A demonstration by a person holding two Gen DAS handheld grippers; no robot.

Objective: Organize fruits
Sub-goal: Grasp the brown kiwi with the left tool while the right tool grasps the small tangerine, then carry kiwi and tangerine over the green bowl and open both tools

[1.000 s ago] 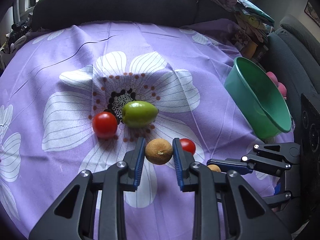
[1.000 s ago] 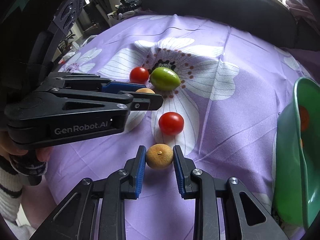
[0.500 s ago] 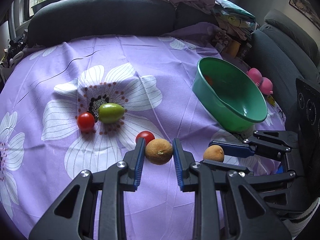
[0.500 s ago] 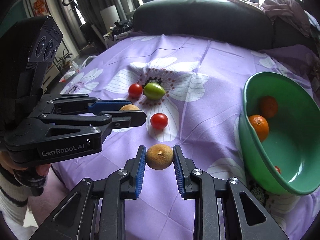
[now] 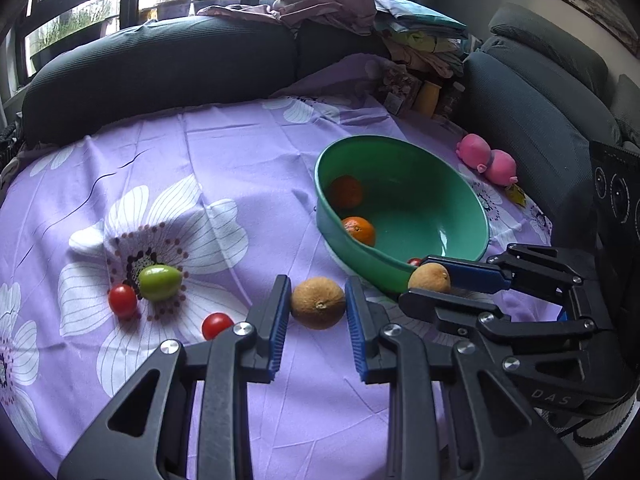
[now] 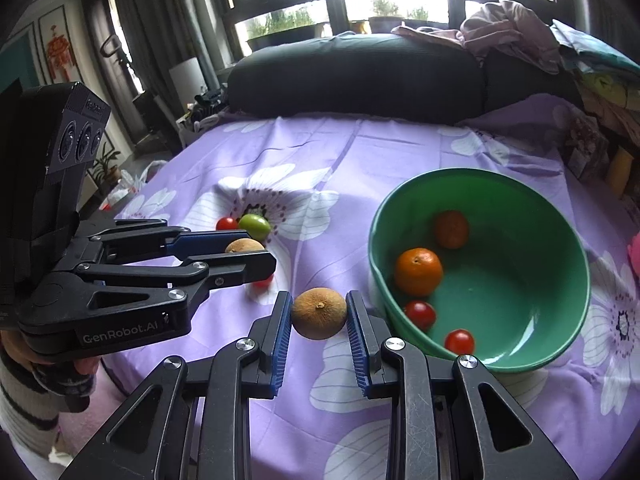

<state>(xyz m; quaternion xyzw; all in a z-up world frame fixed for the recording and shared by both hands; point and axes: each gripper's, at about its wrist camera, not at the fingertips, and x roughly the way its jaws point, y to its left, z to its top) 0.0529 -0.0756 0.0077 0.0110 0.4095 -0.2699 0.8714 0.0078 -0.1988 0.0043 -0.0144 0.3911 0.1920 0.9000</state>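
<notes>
The fingers point(image 5: 276, 320) of the left gripper point(image 5: 318, 314) are pinching a brown fruit point(image 5: 318, 303) at lower centre. The right gripper point(image 6: 319, 316) is clamping a second brown fruit point(image 6: 319, 313) likewise, left of the green bowl point(image 6: 576, 300) holding two oranges point(image 6: 418, 271) and tomatoes point(image 6: 459, 341).

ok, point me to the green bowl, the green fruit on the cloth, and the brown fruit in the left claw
green bowl point(image 6: 576, 280): right wrist view, bare inner wall.
green fruit point(image 5: 159, 282): left wrist view, middle of its skin.
brown fruit point(image 5: 318, 303): left wrist view, centre, between the left claw's pads.
</notes>
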